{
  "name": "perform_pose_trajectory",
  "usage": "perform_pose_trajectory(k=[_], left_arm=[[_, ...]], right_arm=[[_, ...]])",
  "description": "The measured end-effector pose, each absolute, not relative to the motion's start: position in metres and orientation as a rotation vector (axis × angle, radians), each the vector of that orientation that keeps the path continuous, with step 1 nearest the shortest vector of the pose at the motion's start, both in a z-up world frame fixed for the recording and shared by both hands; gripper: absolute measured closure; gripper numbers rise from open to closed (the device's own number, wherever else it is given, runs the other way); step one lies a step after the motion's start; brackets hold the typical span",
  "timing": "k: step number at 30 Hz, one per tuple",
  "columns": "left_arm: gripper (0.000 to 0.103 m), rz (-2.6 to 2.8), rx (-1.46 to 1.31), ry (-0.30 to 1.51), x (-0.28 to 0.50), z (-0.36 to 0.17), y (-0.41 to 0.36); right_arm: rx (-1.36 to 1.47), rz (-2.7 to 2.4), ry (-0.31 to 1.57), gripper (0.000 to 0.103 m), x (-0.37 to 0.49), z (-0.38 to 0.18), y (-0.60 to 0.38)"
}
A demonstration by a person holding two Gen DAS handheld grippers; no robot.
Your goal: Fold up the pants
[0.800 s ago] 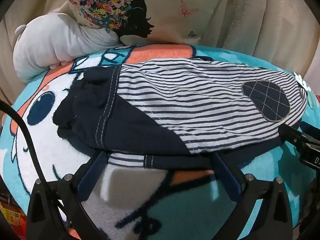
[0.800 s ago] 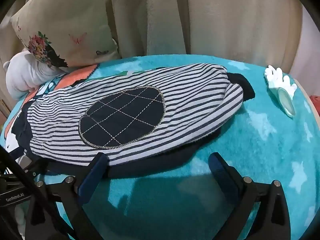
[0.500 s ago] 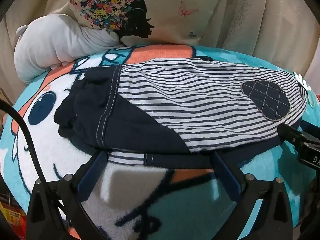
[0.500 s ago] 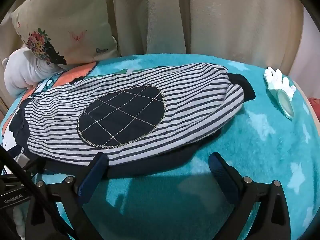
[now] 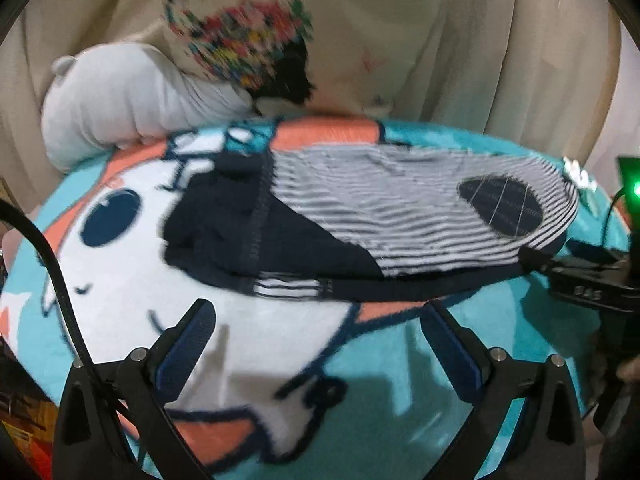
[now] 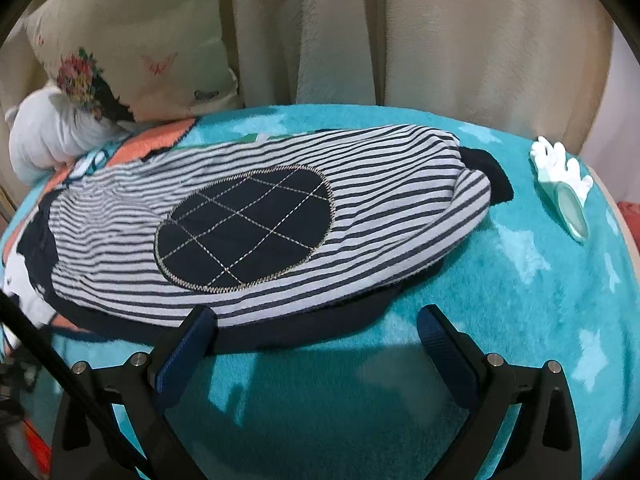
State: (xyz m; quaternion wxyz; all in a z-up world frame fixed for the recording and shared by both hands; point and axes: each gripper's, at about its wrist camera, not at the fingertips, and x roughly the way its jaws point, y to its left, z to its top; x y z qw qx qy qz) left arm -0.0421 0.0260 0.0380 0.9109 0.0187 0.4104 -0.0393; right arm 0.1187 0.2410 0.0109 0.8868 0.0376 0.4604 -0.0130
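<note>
Striped pants [image 5: 400, 216] lying flat across the middle of the left wrist frame, on a teal blanket [image 5: 400, 392] printed with a white cartoon face and orange patches. Navy waistband end toward frame left, striped leg with an oval navy knee patch [image 5: 500, 210] toward frame right. A navy layer showing beneath the striped one along the lower edge. Whole left view smeared by motion blur.

Left gripper [image 5: 316, 344] at the bottom centre of that frame, jaws spread wide, gripping nothing, blue-padded tips just short of the pants' lower edge and apart from the cloth. Black cable [image 5: 60, 280] curving down the left edge. Right gripper [image 5: 580, 276] seen from the side at the right edge, close by the pants' right end; contact hard to judge there.

In the right wrist frame, pants [image 6: 360, 184] filling the centre, knee patch [image 6: 244, 228] large and quilted with pale diagonal stitching. Right gripper [image 6: 316, 340] at the bottom, jaws wide apart and empty; left pad at the navy lower edge of the pants, touching or not unclear, right pad over bare blanket [image 6: 500, 300].

Small white and mint object [image 6: 564, 188] on the blanket at right, well apart from the pants. Cream floral pillow [image 6: 132, 52] and pale grey cushion [image 6: 44, 136] at upper left. Beige curtain [image 6: 440, 32] across the top.
</note>
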Motion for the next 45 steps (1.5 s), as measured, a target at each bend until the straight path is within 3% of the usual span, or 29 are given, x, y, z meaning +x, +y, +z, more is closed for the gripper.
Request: perform_pose_trajectory(k=[8, 20, 45], left_arm=[[0.0, -0.061, 0.003, 0.733, -0.068, 0.075, 0.059], [0.0, 0.034, -0.007, 0.706, -0.083, 0.08, 0.088], [0.0, 0.007, 0.066, 0.846, -0.035, 0.04, 0.055]], right_arm=[[0.098, -0.055, 0.962, 0.001, 0.095, 0.011, 0.215], [0.04, -0.056, 0.927, 0.001, 0.031, 0.012, 0.155], [0.021, -0.042, 0.899, 0.001, -0.06, 0.009, -0.15]])
